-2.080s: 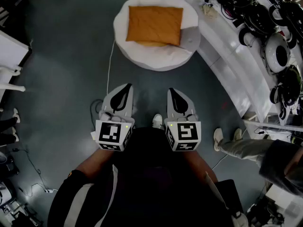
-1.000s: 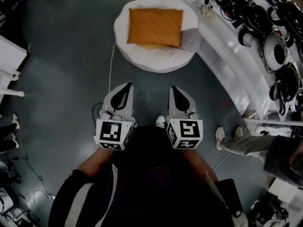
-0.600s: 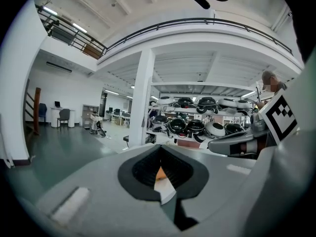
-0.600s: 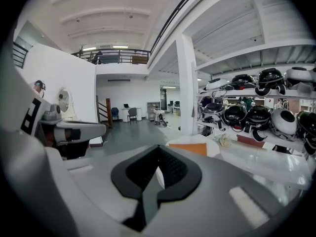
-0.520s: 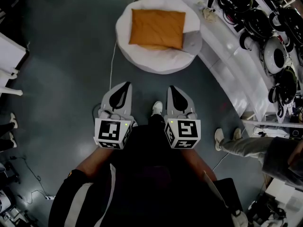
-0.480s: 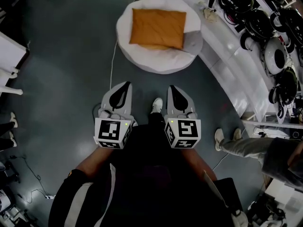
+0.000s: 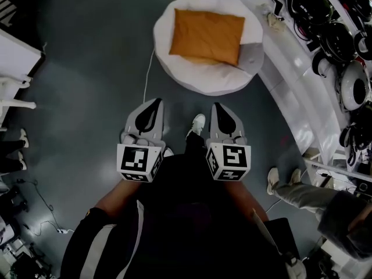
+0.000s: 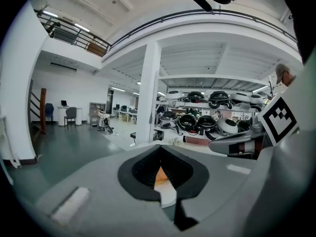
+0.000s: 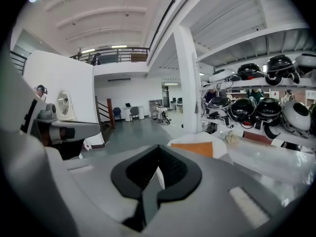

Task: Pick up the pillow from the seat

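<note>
- orange pillow lies flat on top of the round white seat, a bit tilted, covering most of the middle
- the seat has a grey patch on its right side, just beside the pillow's corner
- a thin white cable runs from the seat's left edge down across the dark grey floor
- both grippers are well short of the seat, held side by side and pointing at it
- left gripper: fingers pressed together, nothing pinched; its own view shows just a sliver of orange through the notch
- right gripper: same deal, fingers closed on nothing
- a white shoe pokes out between the two grippers
- the only print I can make out is the black-and-white square markers on the left cube and right cube
- a curved white counter wraps around right of the seat, with shelves of dark round headgear behind it
- another person's legs stand at the lower right
</note>
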